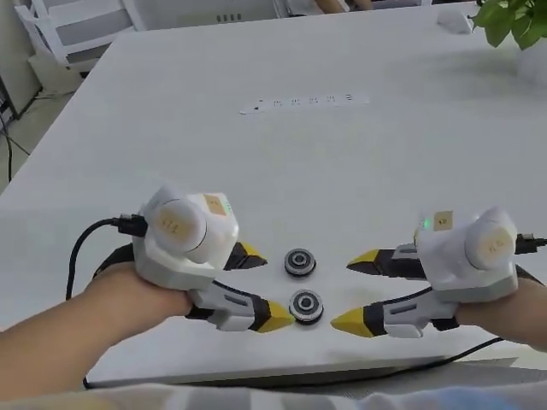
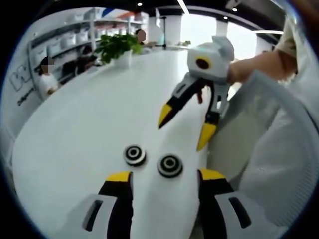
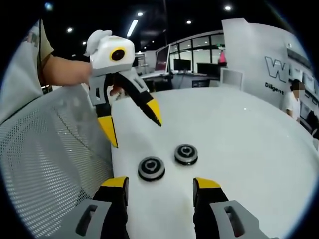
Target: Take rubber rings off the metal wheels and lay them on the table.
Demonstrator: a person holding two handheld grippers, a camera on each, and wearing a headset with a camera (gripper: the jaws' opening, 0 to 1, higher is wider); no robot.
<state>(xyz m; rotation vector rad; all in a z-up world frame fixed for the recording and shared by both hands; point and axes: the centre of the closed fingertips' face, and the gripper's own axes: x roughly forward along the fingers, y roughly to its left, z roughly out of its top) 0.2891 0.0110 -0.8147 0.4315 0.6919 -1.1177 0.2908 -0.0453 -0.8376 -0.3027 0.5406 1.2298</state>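
Near the front edge of the white table (image 1: pixel 256 162) I count two wheels, lying flat and just beside each other: a far wheel (image 1: pixel 300 262) and a near wheel (image 1: pixel 307 305). Each is a small round disc with a silvery metal hub, a dark centre and one black rubber ring (image 3: pixel 141 170) seated around its rim, so that makes two rings, both on their wheels.

I have two grippers, the left gripper (image 1: pixel 263 286) and the right gripper (image 1: pixel 355 290). Each has a smooth white plastic body and two black jaws ending in pointed yellow tips. They face each other with the wheels between them. Both pairs of jaws stand wide apart and grip nothing. The left gripper's near tip sits right at the near wheel; I cannot tell if it touches. The right gripper's tips are a little way off both wheels.

Further up the table I see one flush row of sockets (image 1: pixel 303 102), and one leafy green plant (image 1: pixel 513 21) at the far right corner. One black cable (image 1: pixel 81 248) loops from the left gripper.
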